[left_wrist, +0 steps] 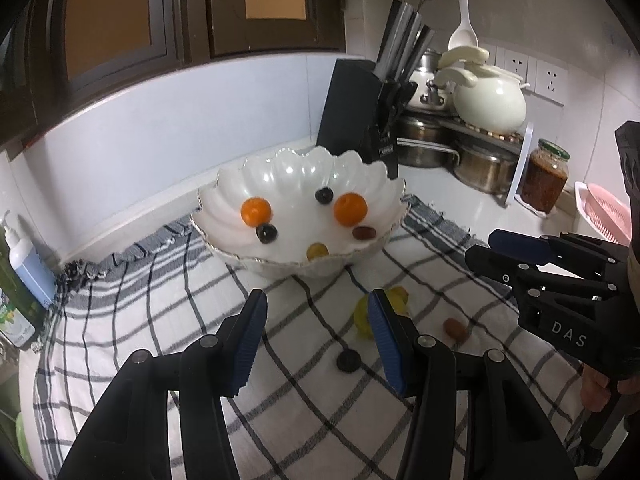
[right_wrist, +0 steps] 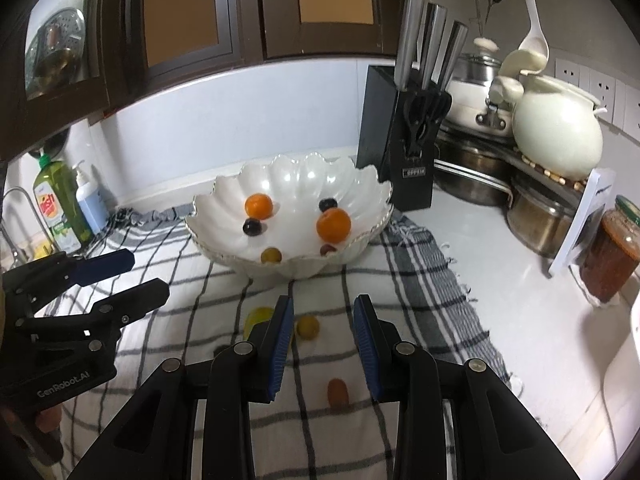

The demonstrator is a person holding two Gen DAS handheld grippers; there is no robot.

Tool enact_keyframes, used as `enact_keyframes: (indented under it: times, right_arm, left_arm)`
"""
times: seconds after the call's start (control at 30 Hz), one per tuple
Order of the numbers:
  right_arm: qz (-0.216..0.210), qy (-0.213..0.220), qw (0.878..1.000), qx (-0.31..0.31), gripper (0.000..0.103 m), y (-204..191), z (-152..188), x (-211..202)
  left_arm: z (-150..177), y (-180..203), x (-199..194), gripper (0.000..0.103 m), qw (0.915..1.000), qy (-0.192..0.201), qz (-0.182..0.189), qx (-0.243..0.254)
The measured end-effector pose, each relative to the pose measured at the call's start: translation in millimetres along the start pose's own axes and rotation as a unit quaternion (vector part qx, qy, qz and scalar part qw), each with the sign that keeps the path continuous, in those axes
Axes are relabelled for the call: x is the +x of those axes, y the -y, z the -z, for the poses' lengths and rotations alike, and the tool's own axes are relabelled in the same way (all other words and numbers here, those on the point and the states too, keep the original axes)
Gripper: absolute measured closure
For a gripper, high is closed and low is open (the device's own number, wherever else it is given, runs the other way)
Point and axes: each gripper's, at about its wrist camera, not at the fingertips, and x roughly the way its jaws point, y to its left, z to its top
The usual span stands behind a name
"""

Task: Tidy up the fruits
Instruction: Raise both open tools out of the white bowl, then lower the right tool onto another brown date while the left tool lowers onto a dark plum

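A white scalloped bowl (left_wrist: 224,200) (right_wrist: 224,192) stands on a checked cloth and holds two oranges (left_wrist: 256,211) (left_wrist: 350,209), two dark grapes, a red date and a yellowish grape. Loose on the cloth lie two yellow-green fruits (left_wrist: 362,316) (right_wrist: 307,327), a dark grape (left_wrist: 347,360) and a brown date (left_wrist: 455,328) (right_wrist: 338,392). My left gripper (left_wrist: 317,296) (right_wrist: 148,274) hovers open before the bowl, with nothing between its fingers. My right gripper (right_wrist: 324,302) (left_wrist: 482,248) is open over the cloth, the small yellow fruit lying just beyond its tips, untouched.
A black knife block (right_wrist: 400,140) stands right behind the bowl. Steel pots (right_wrist: 540,216) and a white ceramic pot (right_wrist: 556,136) fill the back right corner, with a sauce jar (right_wrist: 612,256) nearby. Soap bottles (right_wrist: 60,208) stand at the far left.
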Motion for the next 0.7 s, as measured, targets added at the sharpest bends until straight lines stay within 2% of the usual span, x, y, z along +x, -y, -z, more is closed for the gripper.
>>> enact_keyframes:
  times: [0.7]
  right_arm:
    - [0.004, -0.056, 0.998, -0.001, 0.07, 0.7, 33.8, 19.3]
  left_arm:
    - [30.7, 9.5, 29.9, 0.052, 0.9981, -0.059, 0.019, 0.005]
